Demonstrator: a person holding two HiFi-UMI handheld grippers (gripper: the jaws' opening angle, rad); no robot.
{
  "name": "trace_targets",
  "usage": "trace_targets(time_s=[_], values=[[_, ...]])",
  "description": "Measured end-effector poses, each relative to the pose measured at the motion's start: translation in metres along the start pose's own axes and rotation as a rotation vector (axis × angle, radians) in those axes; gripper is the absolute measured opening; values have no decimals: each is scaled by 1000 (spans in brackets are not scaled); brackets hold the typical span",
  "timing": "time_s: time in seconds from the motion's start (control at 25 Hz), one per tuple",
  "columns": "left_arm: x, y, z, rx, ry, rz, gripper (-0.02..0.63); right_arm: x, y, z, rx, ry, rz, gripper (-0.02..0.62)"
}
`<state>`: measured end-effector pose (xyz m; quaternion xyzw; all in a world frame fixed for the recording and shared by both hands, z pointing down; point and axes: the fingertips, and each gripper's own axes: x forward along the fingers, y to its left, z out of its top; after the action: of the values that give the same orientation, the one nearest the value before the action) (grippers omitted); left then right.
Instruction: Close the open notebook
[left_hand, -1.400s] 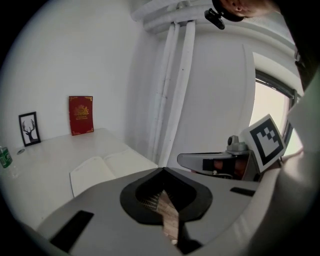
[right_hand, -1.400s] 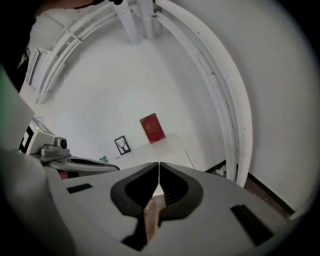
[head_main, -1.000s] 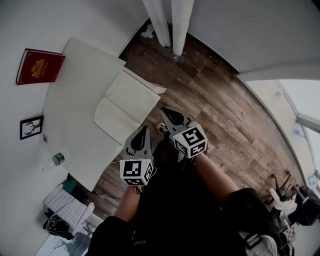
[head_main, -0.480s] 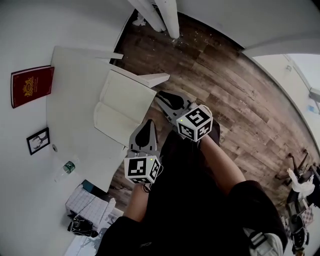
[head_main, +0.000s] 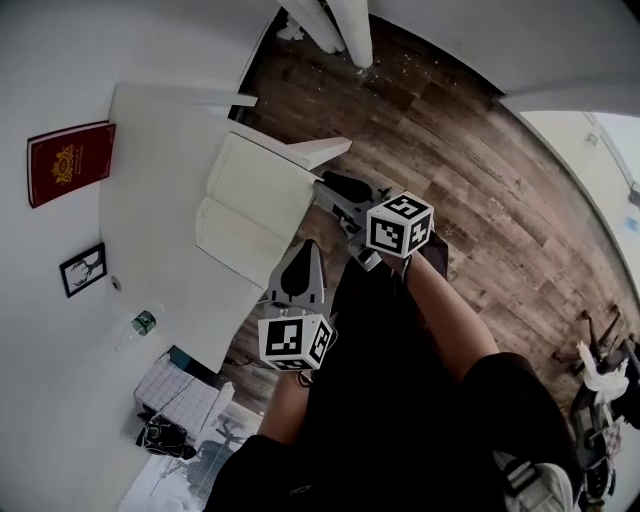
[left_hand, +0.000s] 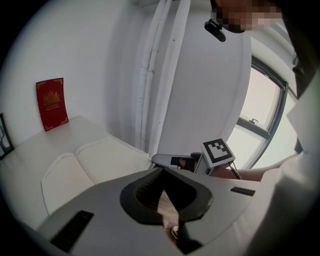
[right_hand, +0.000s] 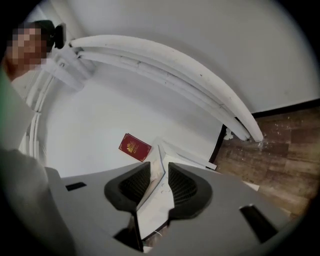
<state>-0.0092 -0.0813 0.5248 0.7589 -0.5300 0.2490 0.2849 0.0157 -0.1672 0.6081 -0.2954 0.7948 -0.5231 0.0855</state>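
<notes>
Ideally, the right edge of the notebook (head_main: 250, 205), now bracketed by the opening right claw (head_main: 335, 186), is gripped deep before folding; the left claw (head_main: 303, 247) is pressed together, empty.

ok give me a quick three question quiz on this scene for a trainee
1. Multiple choice: what colour is the book against the wall, apart from the open notebook? A green, B red, C blue.
2. True or false: the left gripper has the notebook between its jaws.
3. Fill in: the notebook's edge stands between the jaws of the ___ gripper.

Key
1. B.
2. False: it is shut, with nothing between its jaws.
3. Right: the right gripper has its jaws opening, with the notebook's edge between them.
</notes>
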Motion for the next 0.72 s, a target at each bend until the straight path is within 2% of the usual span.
trace_targets(time_s=[0.12,0.24,0.4,0.6,0.72], values=[[-5,0,-2,-17,-2,15,3,3,-2,0,64,-6,24,123],[-9,1,-4,-44,-10,34,3,3,3,1,41,-2,31,73],[-17,6,-1,-77,-39,67,3,4,9,4,-31,16,18,55],[-30,6,-2,-114,-75,101,3,-1,28,9,-210,47,4,51],[-38,9,-4,-141,-91,124,3,-3,41,12,-275,58,11,49]])
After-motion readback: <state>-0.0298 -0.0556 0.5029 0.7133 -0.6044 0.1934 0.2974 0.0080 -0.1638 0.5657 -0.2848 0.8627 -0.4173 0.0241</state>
